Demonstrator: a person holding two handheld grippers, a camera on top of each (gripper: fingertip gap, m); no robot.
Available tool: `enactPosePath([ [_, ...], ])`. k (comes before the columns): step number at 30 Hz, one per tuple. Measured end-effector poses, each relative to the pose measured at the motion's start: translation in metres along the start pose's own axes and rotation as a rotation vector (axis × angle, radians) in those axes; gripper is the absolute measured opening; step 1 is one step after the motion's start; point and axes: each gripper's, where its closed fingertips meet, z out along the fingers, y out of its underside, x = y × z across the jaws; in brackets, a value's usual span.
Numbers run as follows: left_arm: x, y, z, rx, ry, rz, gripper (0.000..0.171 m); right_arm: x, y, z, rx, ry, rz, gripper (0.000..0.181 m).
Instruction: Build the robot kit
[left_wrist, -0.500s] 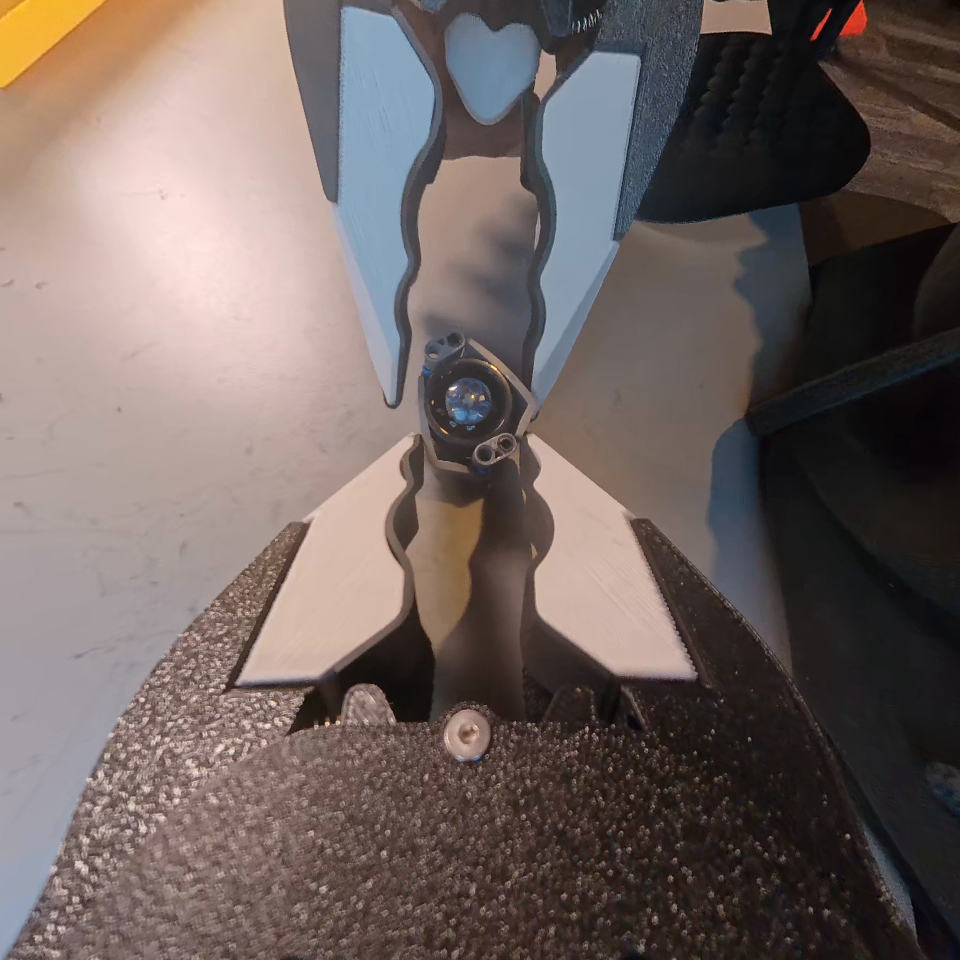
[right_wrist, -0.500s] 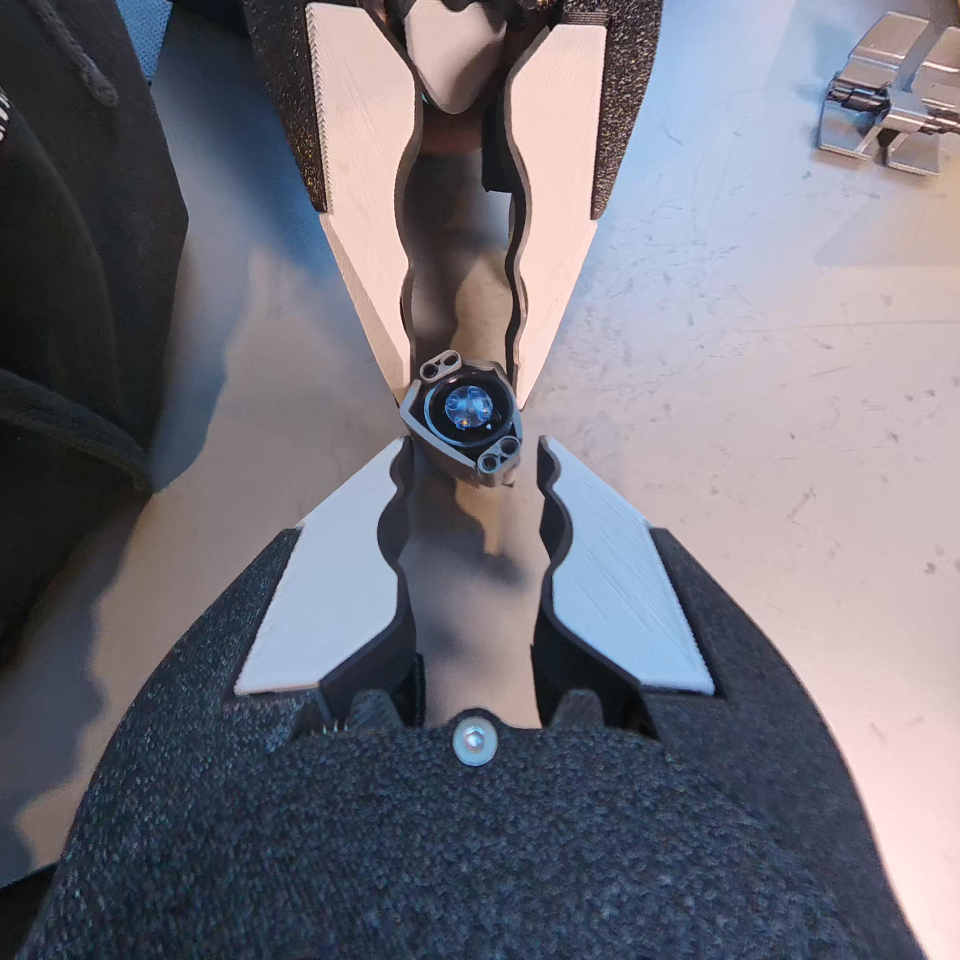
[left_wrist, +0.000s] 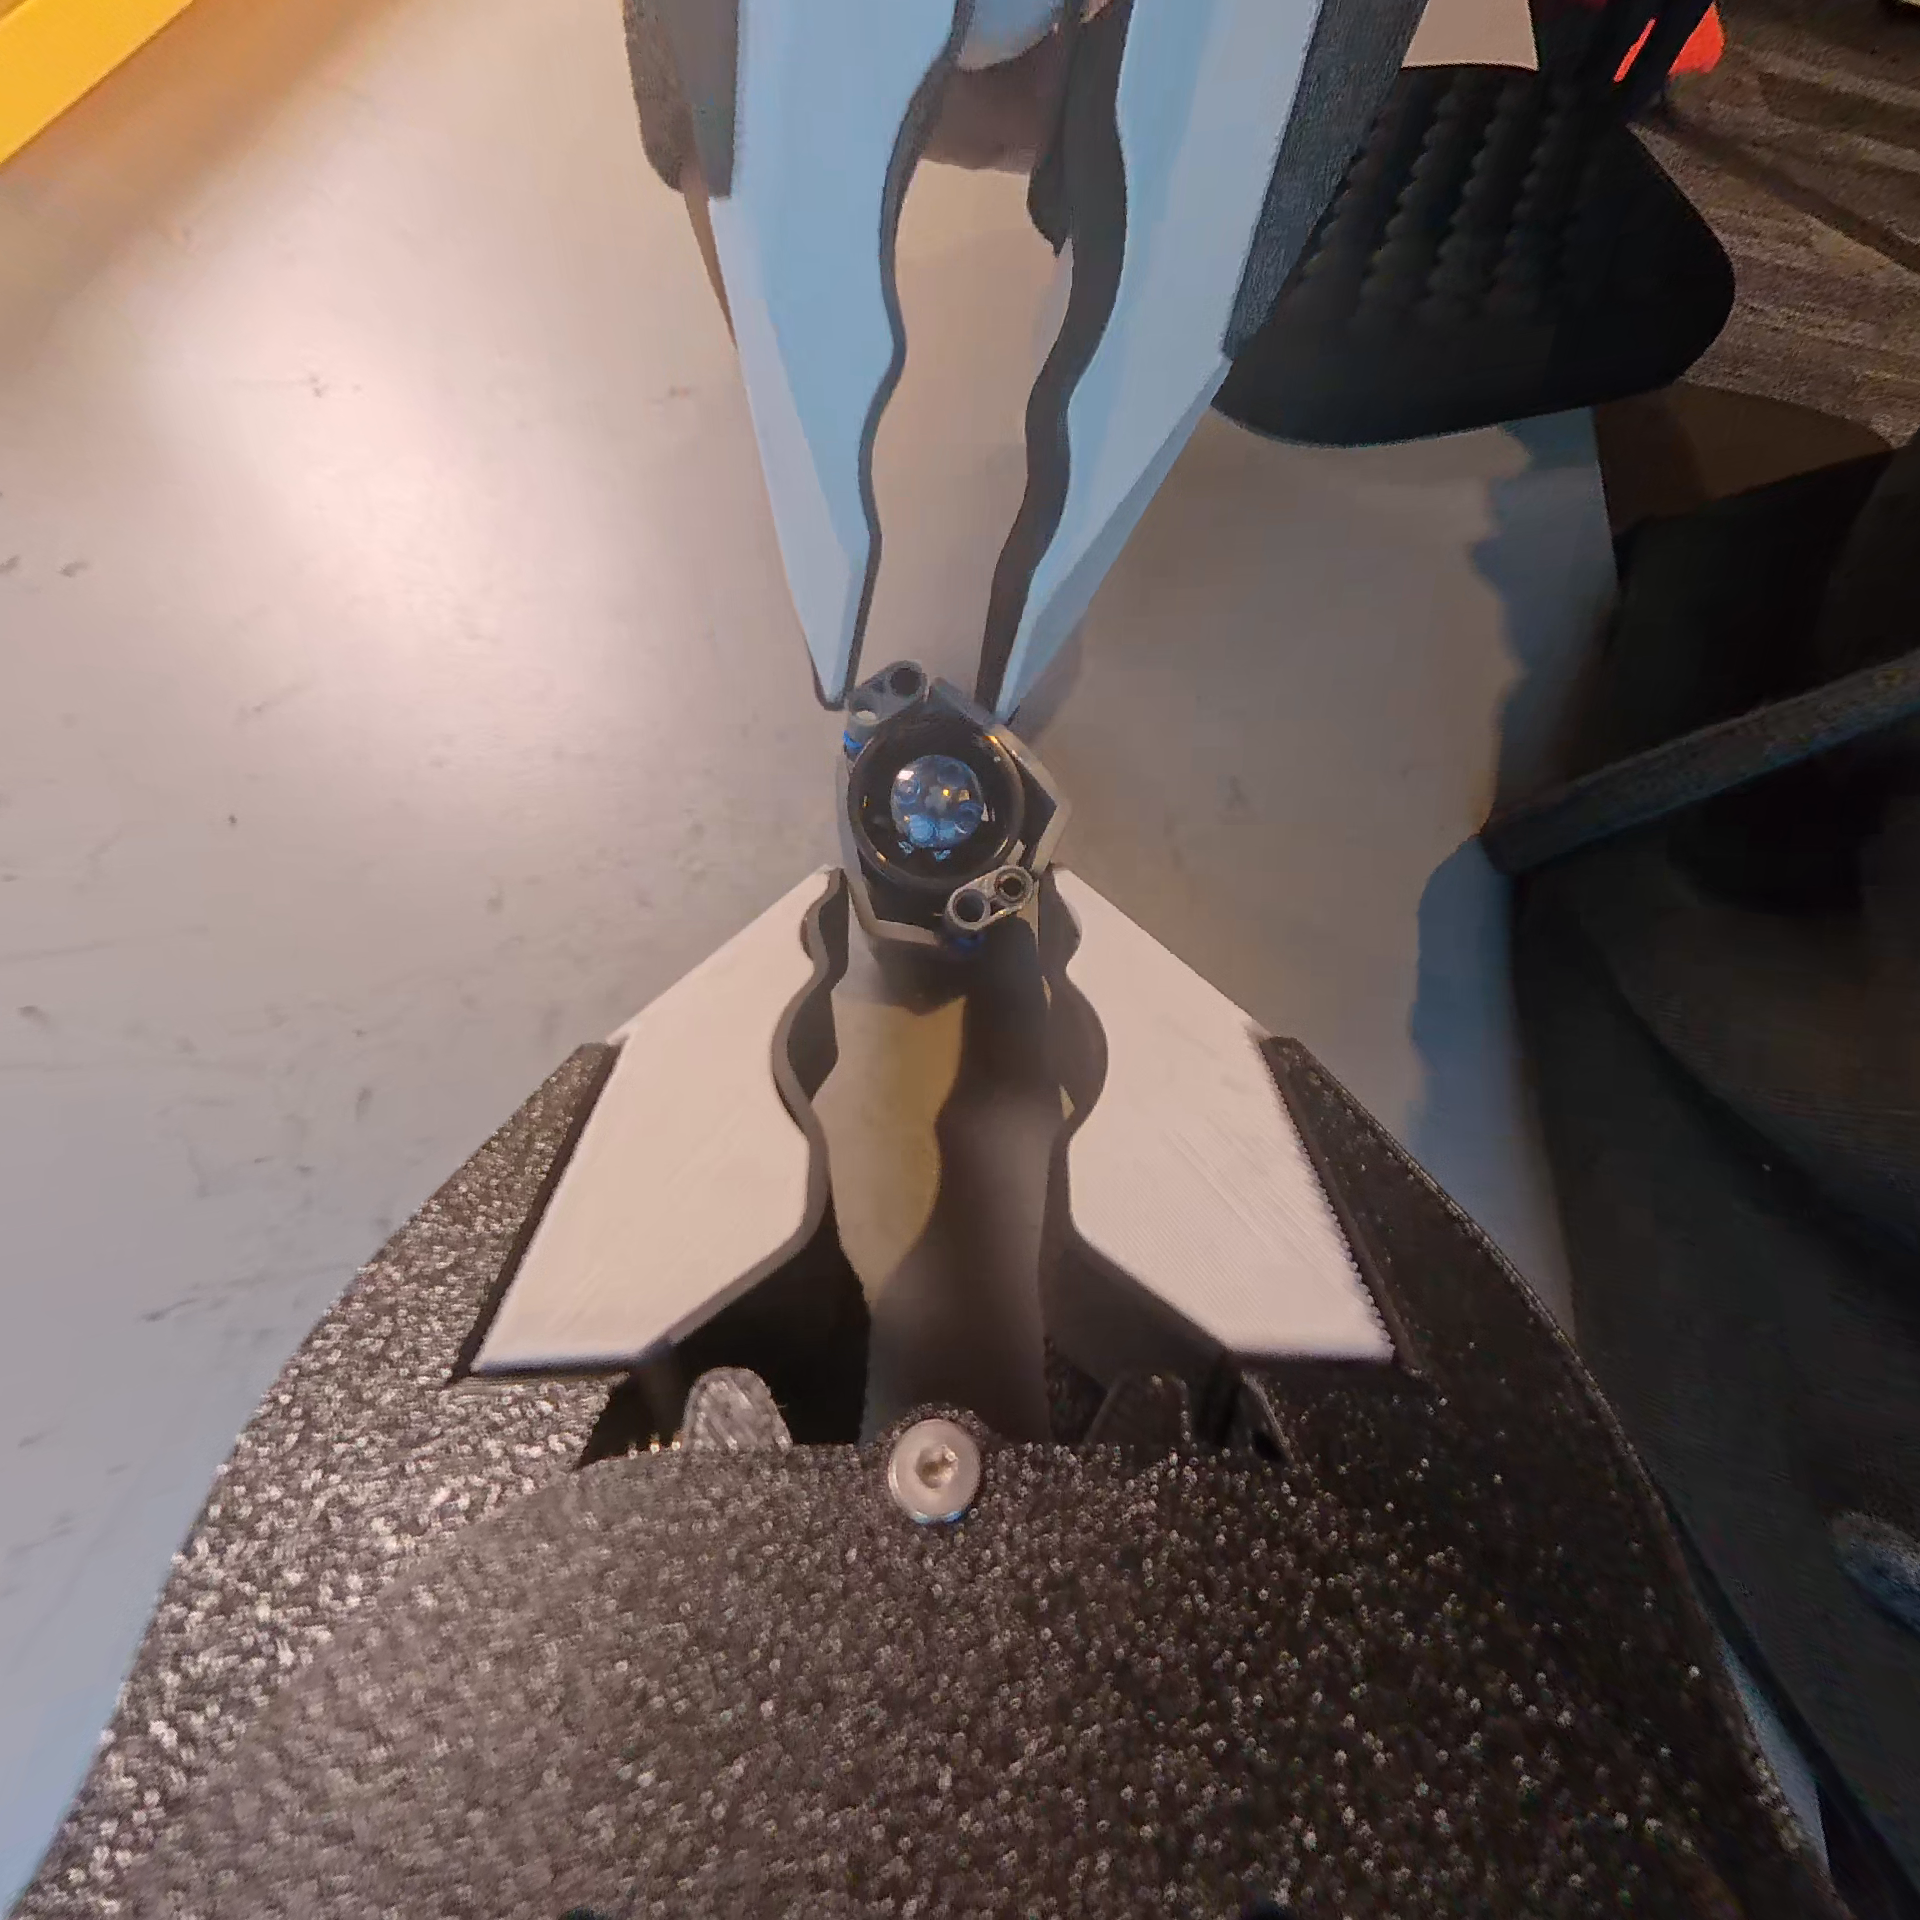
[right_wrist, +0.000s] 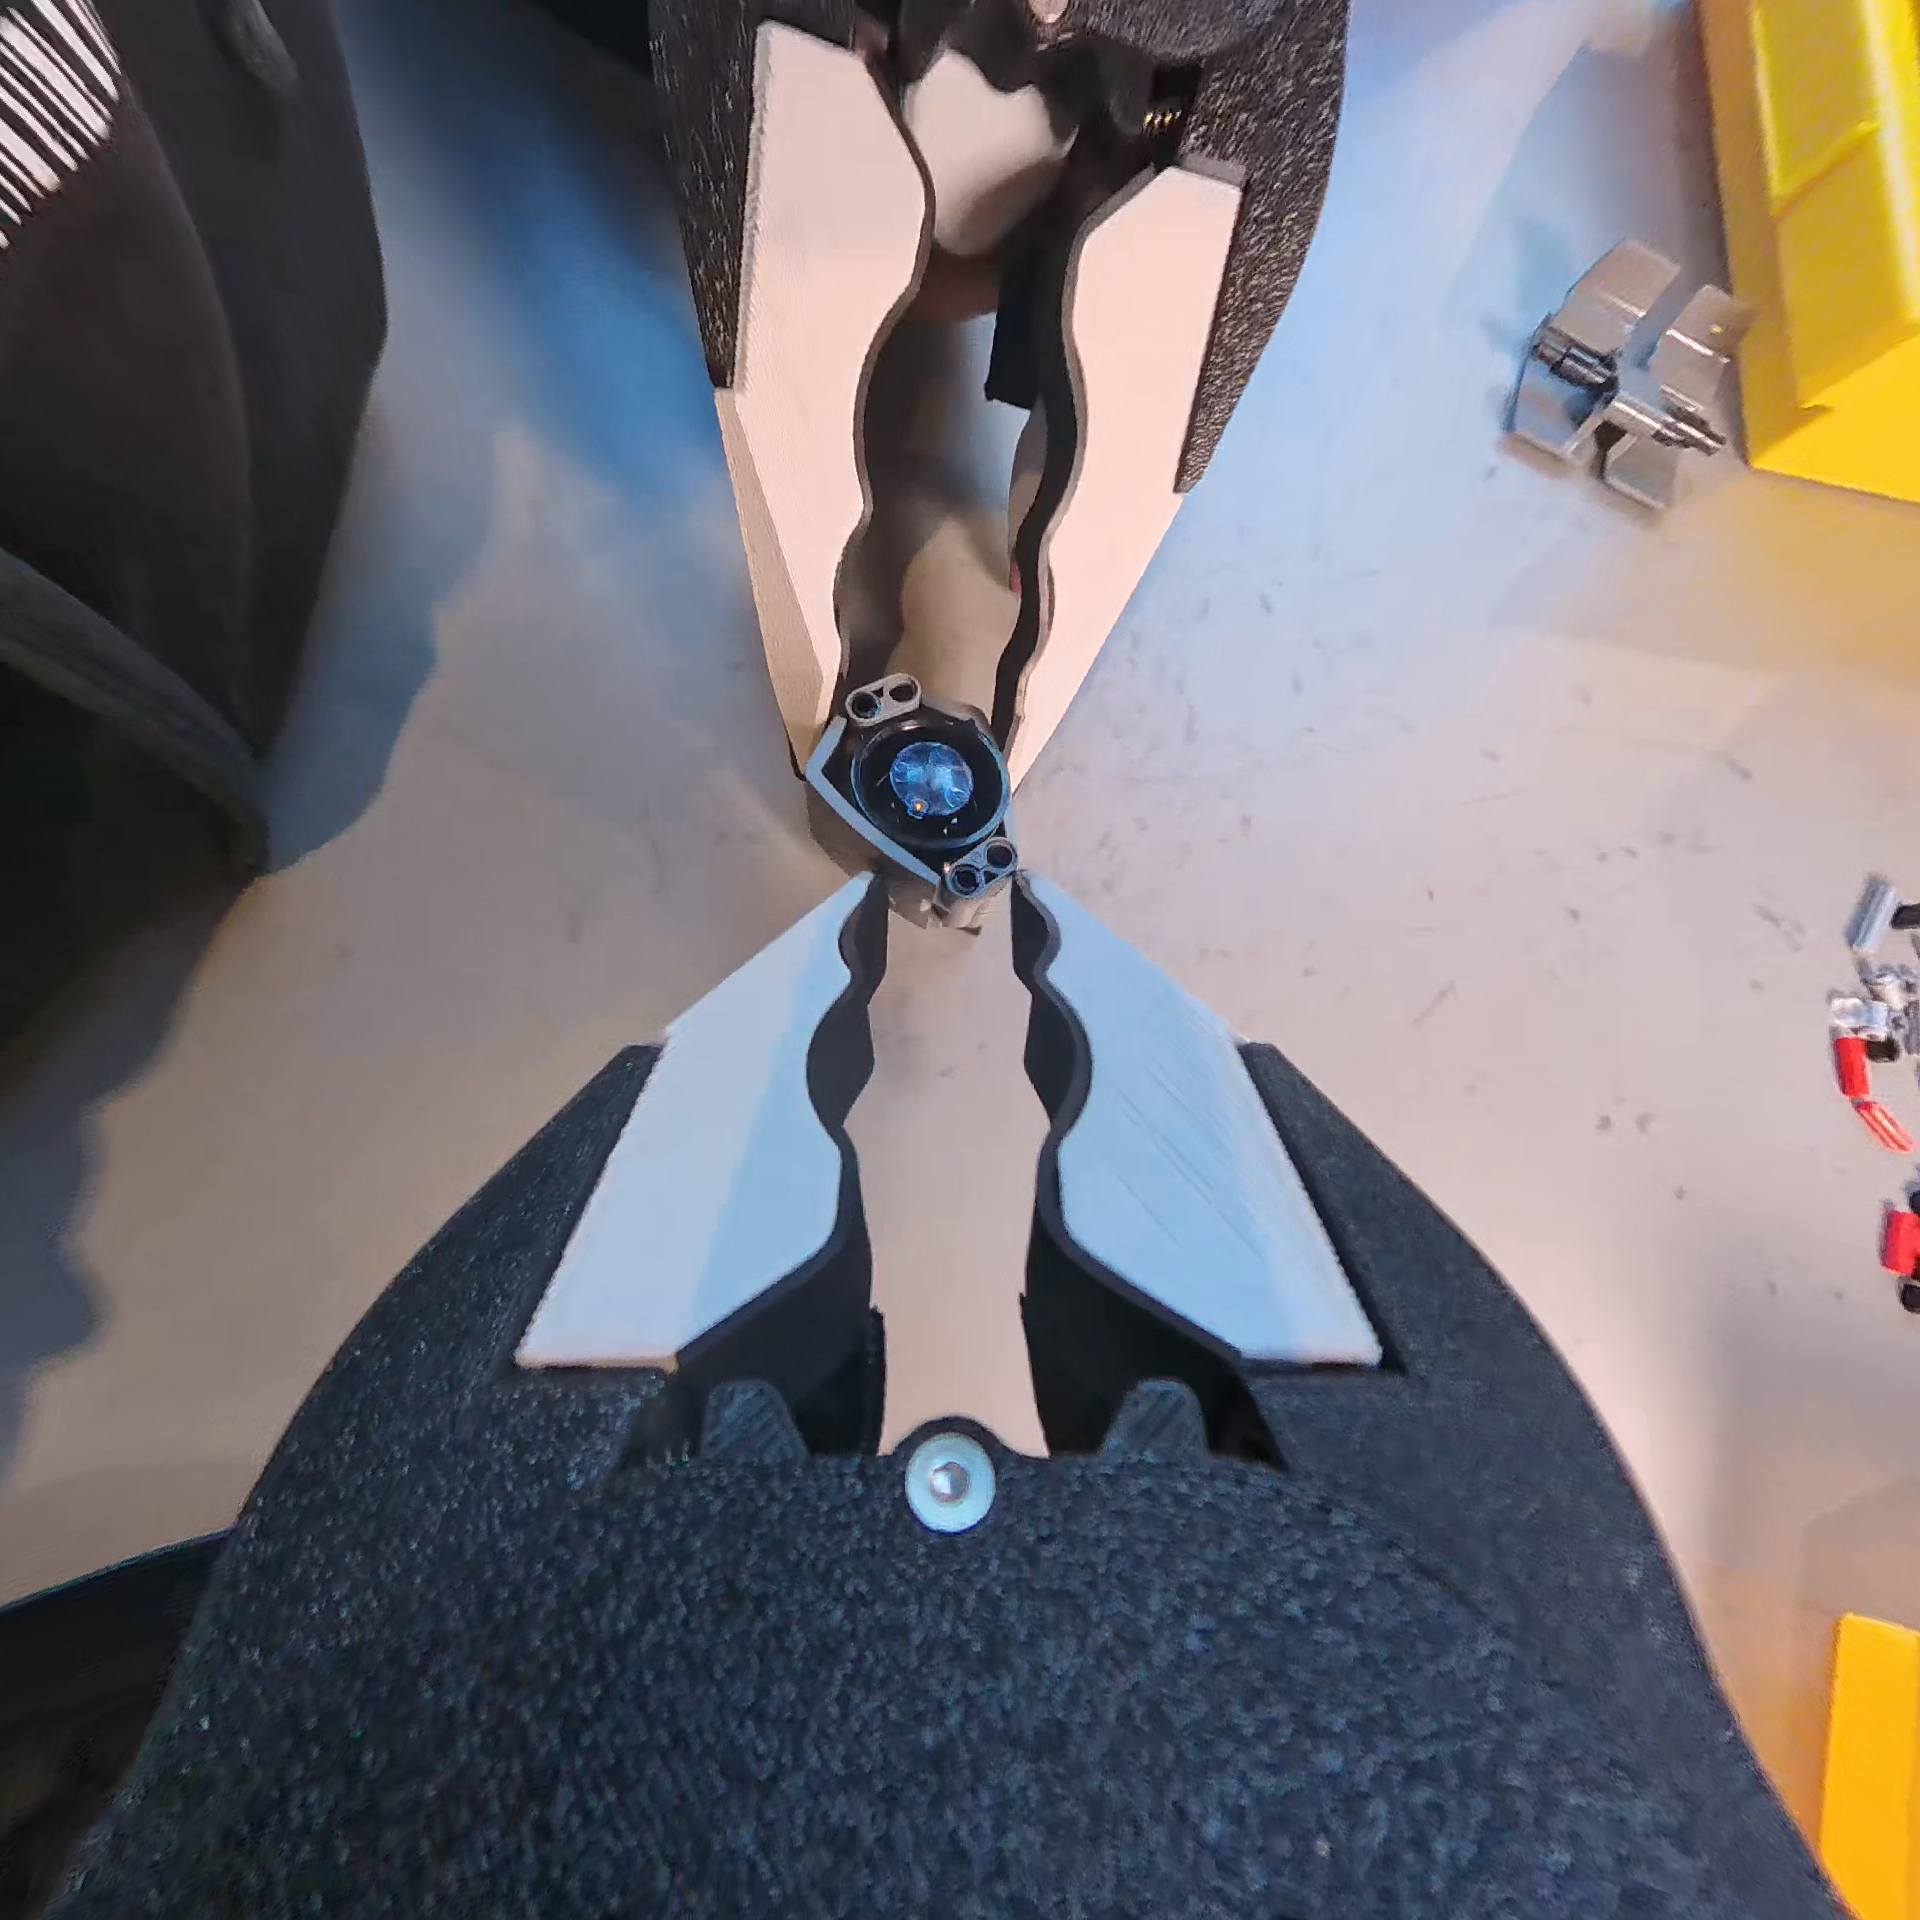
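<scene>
The small grey-and-black toy-brick assembly with a round translucent blue centre (left_wrist: 938, 805) hangs above the scuffed beige tabletop (left_wrist: 312, 623), at the middle of both views, pinched from opposite ends. The left gripper (left_wrist: 940, 899) is narrowed onto its lower part, fingers seemingly pressing both sides. The right gripper (right_wrist: 948, 888) meets it tip to tip, closed to much the same narrow gap on the other end. A black mesh chair seat (left_wrist: 1507, 260) fills the left view's upper right. In the right view's upper right, a silver metal clip (right_wrist: 1621, 384) lies beside a yellow plastic bin (right_wrist: 1829, 208); small red-and-grey parts (right_wrist: 1881, 1049) sit at the right edge.
</scene>
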Motion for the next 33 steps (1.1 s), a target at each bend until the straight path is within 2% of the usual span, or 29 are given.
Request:
enactPosePath([
  [9, -0.001, 0.001, -0.001, -0.002, -0.006, 0.034, 0.035, 0.000, -0.002, 0.004, -0.070, -0.018, -0.143, 0.025],
  [17, 0.004, 0.003, 0.000, -0.012, 0.025, 0.069, 0.037, -0.006, -0.003, 0.007, -0.121, -0.169, -0.118, 0.024],
  [21, 0.007, 0.004, 0.001, -0.018, 0.041, 0.073, 0.048, -0.006, -0.006, 0.009, -0.097, -0.228, -0.044, 0.024],
  [33, 0.008, 0.001, 0.002, -0.008, 0.048, 0.042, 0.042, -0.005, -0.009, 0.010, -0.058, -0.139, -0.012, 0.027],
])
